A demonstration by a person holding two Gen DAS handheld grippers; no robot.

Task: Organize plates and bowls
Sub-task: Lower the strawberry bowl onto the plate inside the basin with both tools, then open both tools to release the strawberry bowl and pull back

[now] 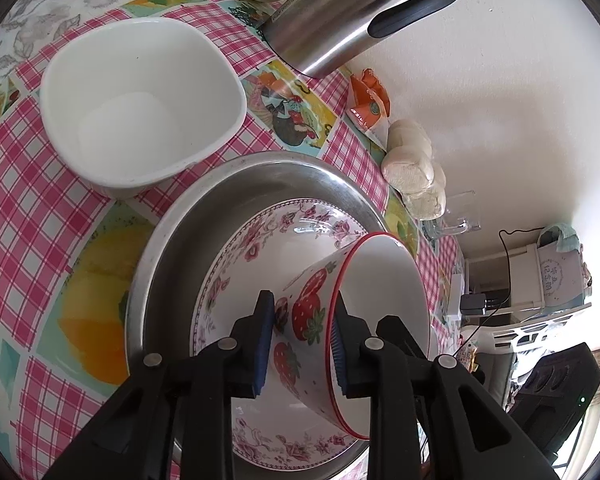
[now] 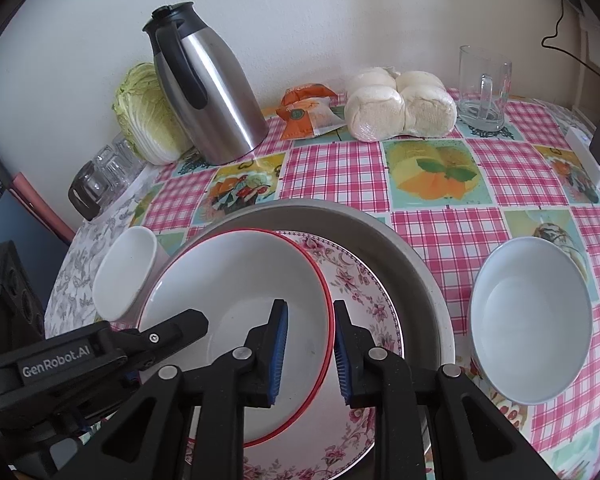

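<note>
Two grippers are at one red-rimmed strawberry bowl (image 1: 380, 280). My left gripper (image 1: 302, 320) is clenched on its wall: one pad on the strawberry outside, the other inside the rim. My right gripper (image 2: 310, 320) straddles the opposite rim, one pad inside, the other just outside it; I cannot tell whether it clamps. That bowl sits tilted, mouth sideways, within a floral plate (image 1: 236, 280), which lies in a steel basin (image 1: 172, 248) on the checked tablecloth (image 2: 452, 240). Beside the basin stands a white tub (image 1: 140, 100), upright and apart from it; on the other side is a grey bowl (image 2: 532, 328), also upright. Farther back, along the wall: cabbage (image 2: 144, 112), flask (image 2: 212, 92), wrapped buns (image 2: 400, 108), glass mug (image 2: 484, 88).
</note>
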